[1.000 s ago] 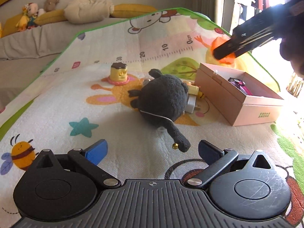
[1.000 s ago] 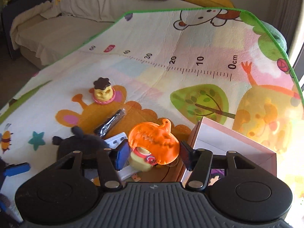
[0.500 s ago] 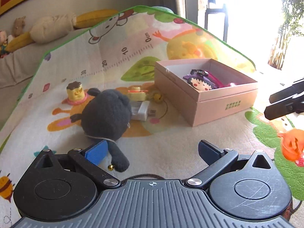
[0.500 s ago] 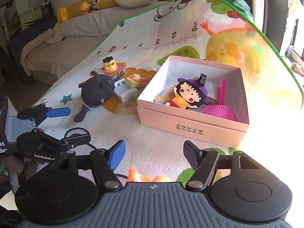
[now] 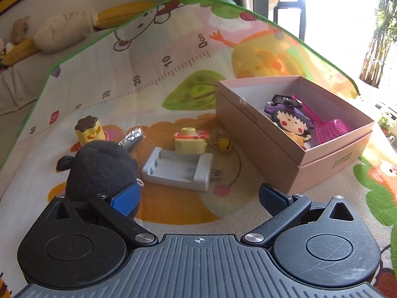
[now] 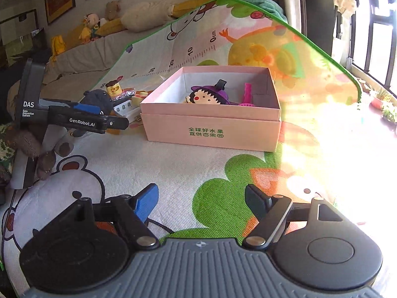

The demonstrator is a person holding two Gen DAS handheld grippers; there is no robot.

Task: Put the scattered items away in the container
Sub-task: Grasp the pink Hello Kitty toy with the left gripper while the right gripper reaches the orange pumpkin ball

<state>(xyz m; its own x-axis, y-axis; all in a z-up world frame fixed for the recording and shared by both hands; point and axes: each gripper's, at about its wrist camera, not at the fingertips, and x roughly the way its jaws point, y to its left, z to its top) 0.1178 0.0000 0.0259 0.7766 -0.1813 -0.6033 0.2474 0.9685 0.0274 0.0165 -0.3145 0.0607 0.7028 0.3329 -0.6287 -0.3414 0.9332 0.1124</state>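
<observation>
— While the left gripper [image 5: 198, 193] hangs low over the mat with fingers wide apart and empty, what lies nearest it?

— The round black plush toy [image 5: 99, 168], just beyond its blue left finger [image 5: 126, 197]; the pale grey plastic battery charger [image 5: 178, 168] sits ahead, long axis crosswise.

— And the right gripper [image 6: 201, 202]?

— Its jaws are opening on nothing, facing the open pink cardboard box [image 6: 211, 126]. I judge the left hand nearer the scattered toys.
</observation>
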